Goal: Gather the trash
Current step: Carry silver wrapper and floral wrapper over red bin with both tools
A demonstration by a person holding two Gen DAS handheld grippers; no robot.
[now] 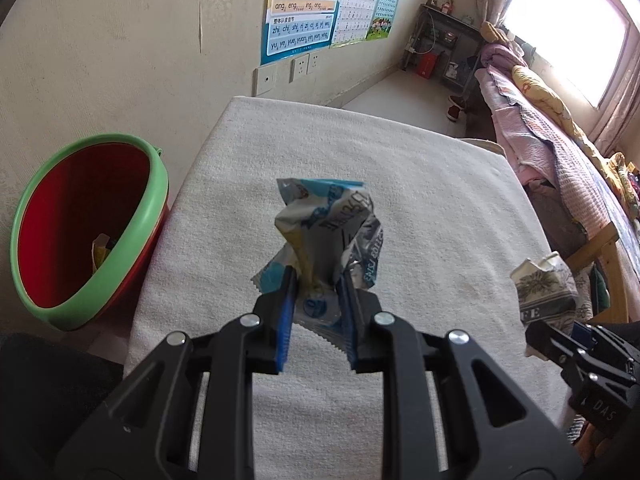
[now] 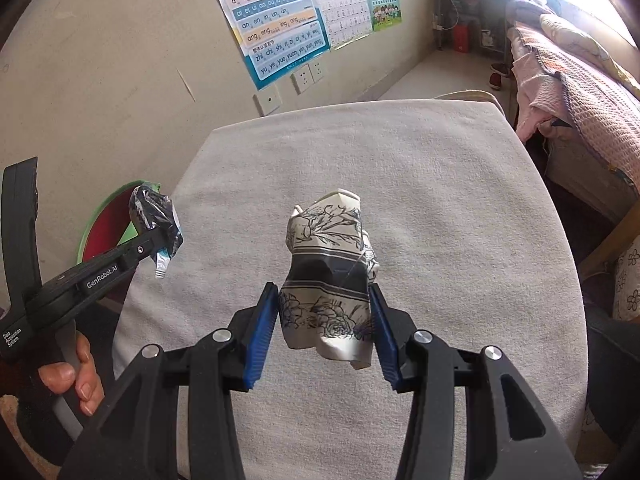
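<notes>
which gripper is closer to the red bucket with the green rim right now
Left. The left gripper, shut on a crumpled wrapper, is above the table beside the bucket; the right gripper, holding a crushed paper cup, is farther across the table from it.

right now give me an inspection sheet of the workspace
surface: table under a white cloth, bare of trash where it shows
job's things: crumpled blue and white snack wrapper in the left tool; crushed paper cup with a flower print in the right tool; red bucket with a green rim on the floor left of the table, some trash already inside
clutter: nothing seen on the table
grippers: both tools shut on their trash, held above the cloth
cables: nothing seen near the table
surroundings: pinyin posters, wall sockets, bed with quilts, window
</notes>
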